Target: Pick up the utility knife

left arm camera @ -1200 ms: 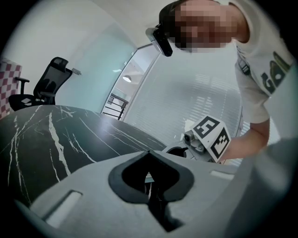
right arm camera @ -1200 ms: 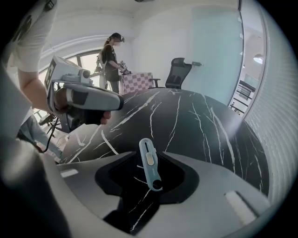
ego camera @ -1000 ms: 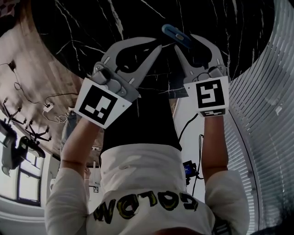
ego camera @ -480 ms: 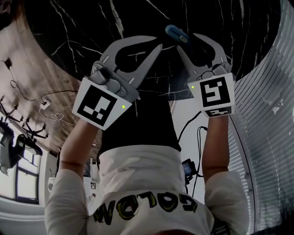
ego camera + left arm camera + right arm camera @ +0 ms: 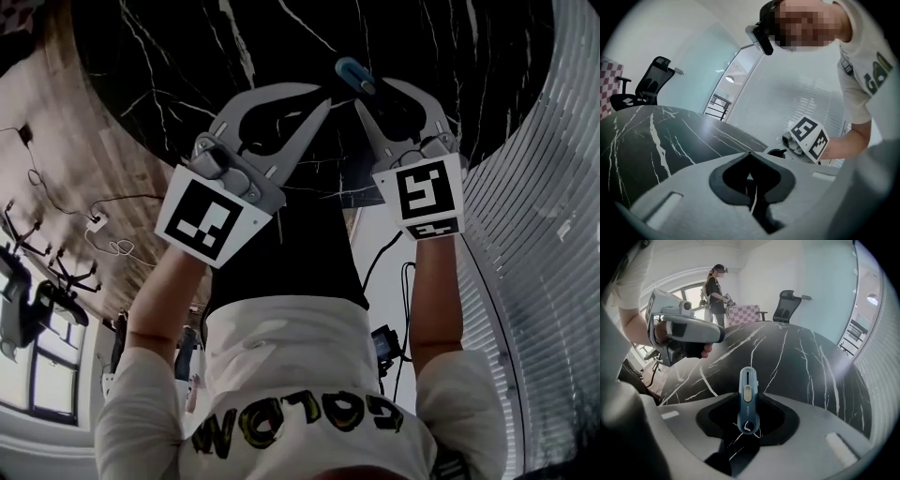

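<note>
The person stands at a black marble table (image 5: 178, 56) with a tool in each hand. The utility knife (image 5: 748, 401), blue-grey with a pale slider, lies on the tabletop straight ahead of the right gripper (image 5: 373, 92), its near end reaching in between that tool's two jaws. Those jaws are closing on it, and the tips sit right against the handle's sides. The left gripper (image 5: 323, 101) hangs just beside the right one, above the table, its jaws pressed together at the tips with nothing between them. Beyond the far edge of the table are a black office chair (image 5: 790, 305) and another person (image 5: 715, 287).
</note>
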Tool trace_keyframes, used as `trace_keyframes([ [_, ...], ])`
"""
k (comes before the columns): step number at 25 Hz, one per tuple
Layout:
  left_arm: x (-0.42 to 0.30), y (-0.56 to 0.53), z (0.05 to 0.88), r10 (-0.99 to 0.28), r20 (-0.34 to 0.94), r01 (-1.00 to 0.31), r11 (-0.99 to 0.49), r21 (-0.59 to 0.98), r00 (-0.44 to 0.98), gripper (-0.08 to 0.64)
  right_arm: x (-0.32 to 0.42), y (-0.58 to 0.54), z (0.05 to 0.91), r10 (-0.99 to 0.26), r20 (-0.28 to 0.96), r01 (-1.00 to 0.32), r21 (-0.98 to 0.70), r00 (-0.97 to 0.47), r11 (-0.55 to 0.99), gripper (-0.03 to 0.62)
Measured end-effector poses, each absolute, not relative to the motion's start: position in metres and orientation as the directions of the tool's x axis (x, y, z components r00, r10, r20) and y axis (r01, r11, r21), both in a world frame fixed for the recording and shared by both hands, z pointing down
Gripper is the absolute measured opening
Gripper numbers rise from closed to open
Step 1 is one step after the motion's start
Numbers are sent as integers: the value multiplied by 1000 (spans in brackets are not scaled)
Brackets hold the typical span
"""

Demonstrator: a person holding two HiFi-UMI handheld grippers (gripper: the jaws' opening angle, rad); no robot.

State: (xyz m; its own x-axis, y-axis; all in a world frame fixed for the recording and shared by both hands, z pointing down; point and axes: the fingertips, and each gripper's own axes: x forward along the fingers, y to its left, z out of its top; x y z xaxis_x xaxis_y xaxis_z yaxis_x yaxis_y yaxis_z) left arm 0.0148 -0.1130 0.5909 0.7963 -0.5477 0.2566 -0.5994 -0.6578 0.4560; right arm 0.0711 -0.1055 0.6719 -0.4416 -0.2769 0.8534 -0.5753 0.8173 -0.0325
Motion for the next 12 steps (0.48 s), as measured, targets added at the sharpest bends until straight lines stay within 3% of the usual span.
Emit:
trace_keyframes([
  [12,15,-117,510,-598,195,-620,-674,401,777,3,69,-130,550,-477,696,-649,20,-537,761,132],
])
